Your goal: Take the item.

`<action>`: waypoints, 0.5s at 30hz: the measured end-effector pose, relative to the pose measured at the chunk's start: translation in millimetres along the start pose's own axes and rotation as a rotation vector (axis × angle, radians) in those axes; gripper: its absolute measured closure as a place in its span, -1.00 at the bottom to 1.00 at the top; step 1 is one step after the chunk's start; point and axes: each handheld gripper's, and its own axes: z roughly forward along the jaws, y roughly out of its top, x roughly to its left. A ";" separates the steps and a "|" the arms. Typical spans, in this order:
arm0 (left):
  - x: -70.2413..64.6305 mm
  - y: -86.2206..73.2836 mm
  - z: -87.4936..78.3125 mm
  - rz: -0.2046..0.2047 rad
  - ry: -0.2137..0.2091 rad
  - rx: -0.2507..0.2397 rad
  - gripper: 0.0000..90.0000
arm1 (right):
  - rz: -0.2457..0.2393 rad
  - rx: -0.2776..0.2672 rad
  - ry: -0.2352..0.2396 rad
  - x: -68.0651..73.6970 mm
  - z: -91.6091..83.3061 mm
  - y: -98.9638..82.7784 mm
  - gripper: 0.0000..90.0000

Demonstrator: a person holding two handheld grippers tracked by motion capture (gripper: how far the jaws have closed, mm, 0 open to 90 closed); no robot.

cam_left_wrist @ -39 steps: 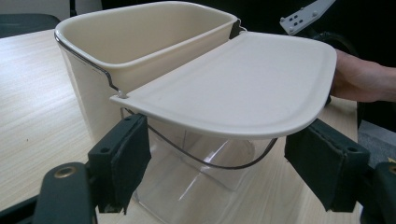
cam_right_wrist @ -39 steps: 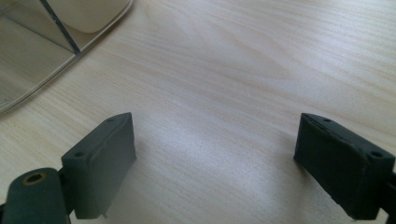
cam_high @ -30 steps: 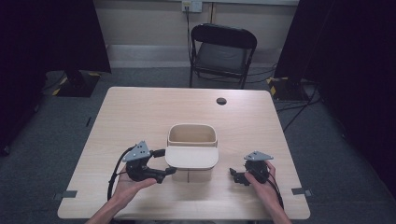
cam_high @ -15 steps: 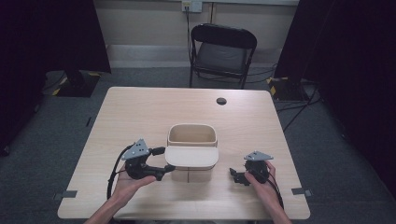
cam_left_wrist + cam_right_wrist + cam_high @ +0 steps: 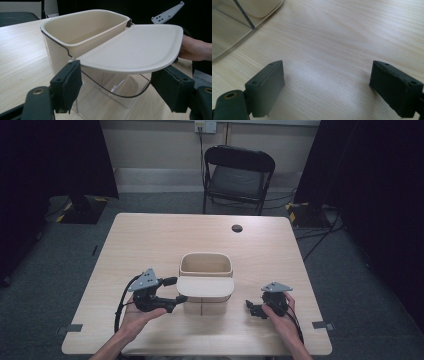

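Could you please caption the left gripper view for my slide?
Open left tongs facing a cream bin with its flat lid.

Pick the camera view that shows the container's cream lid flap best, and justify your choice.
The left gripper view: the lid flap spreads close and wide beside the open cream bin. The high view shows it small, from above. The right gripper view catches a cream corner that may be the flap.

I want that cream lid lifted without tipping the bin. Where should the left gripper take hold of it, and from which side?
Probably the lid's thin curved rim on the person's left side, which overhangs the clear bin. The left gripper already faces it with jaws wide open, so come in level from that side, one jaw above and one below the flat lip.
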 end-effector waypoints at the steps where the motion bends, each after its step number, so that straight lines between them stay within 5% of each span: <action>1: 0.2 0.3 -0.2 0.003 0.000 0.003 -0.45 | 0.000 0.000 0.000 0.0 0.0 0.0 -0.74; 15: 1.2 7.4 0.6 -0.002 -0.002 -0.009 -0.46 | -0.001 0.000 0.000 -0.1 0.1 0.1 -0.74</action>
